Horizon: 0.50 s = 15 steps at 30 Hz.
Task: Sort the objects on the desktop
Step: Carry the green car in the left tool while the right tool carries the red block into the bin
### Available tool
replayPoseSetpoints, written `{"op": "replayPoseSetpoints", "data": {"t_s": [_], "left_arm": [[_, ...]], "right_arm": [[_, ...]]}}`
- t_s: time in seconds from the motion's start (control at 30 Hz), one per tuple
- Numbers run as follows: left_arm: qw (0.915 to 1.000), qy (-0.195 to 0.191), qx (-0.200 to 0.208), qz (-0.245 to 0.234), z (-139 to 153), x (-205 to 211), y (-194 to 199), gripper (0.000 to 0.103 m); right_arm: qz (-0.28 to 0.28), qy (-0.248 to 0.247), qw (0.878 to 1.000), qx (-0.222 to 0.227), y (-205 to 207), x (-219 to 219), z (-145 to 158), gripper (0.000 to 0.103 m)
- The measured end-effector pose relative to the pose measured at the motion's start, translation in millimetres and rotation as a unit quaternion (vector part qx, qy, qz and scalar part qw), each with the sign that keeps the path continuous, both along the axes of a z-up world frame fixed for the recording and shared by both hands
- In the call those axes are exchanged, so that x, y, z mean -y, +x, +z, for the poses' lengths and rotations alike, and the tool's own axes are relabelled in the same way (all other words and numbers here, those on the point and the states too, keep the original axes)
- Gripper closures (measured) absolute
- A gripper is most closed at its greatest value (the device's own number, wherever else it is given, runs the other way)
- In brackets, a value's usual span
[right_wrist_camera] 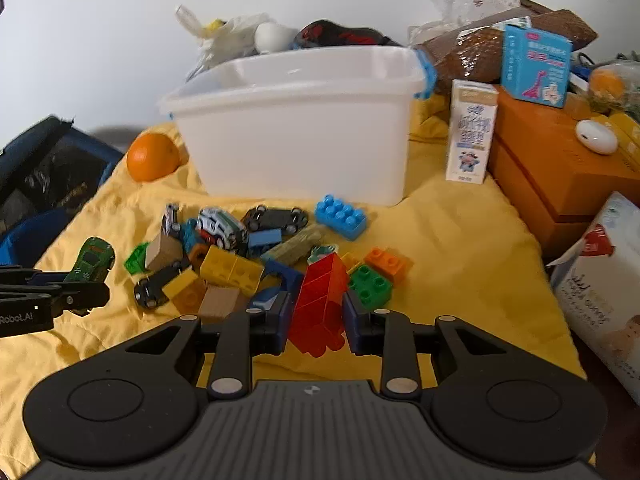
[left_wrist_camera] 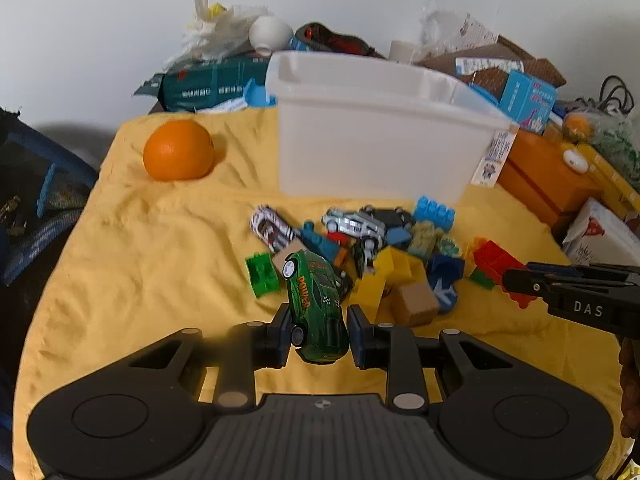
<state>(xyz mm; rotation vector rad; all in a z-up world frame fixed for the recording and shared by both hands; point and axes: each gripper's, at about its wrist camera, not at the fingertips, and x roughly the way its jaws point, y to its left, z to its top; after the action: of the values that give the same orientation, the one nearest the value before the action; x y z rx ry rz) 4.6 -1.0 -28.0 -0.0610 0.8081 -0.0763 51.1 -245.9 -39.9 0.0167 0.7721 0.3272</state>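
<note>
My left gripper [left_wrist_camera: 319, 334] is shut on a green toy car [left_wrist_camera: 316, 304], held above the yellow cloth [left_wrist_camera: 140, 264]. The same green car [right_wrist_camera: 91, 260] shows in the right wrist view at the far left, clamped in the left gripper [right_wrist_camera: 86, 276]. My right gripper [right_wrist_camera: 316, 326] is shut on a red block piece [right_wrist_camera: 320, 300] just in front of the toy pile. The right gripper [left_wrist_camera: 516, 284] reaches in from the right in the left wrist view, with the red block [left_wrist_camera: 498, 268] at its tip. Several toy cars and building blocks [right_wrist_camera: 248, 248] lie heaped before a white plastic bin [right_wrist_camera: 296, 128].
An orange [left_wrist_camera: 178, 150] lies left of the bin. A milk carton [right_wrist_camera: 470, 132], an orange box [right_wrist_camera: 556, 164] and a white package [right_wrist_camera: 600, 292] stand at the right. Bags and boxes crowd the back wall. A dark blue bag [right_wrist_camera: 44, 176] sits past the cloth's left edge.
</note>
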Motion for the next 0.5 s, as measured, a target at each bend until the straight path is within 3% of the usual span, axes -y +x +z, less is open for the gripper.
{"op": "replayPoseSetpoints", "data": {"t_s": [0.5], "left_arm": [[0.9978,0.0,0.066,-0.009,63,0,19,0.071]], "right_arm": [[0.004,0.036,0.998,0.058,7,3,62,0.072]]}}
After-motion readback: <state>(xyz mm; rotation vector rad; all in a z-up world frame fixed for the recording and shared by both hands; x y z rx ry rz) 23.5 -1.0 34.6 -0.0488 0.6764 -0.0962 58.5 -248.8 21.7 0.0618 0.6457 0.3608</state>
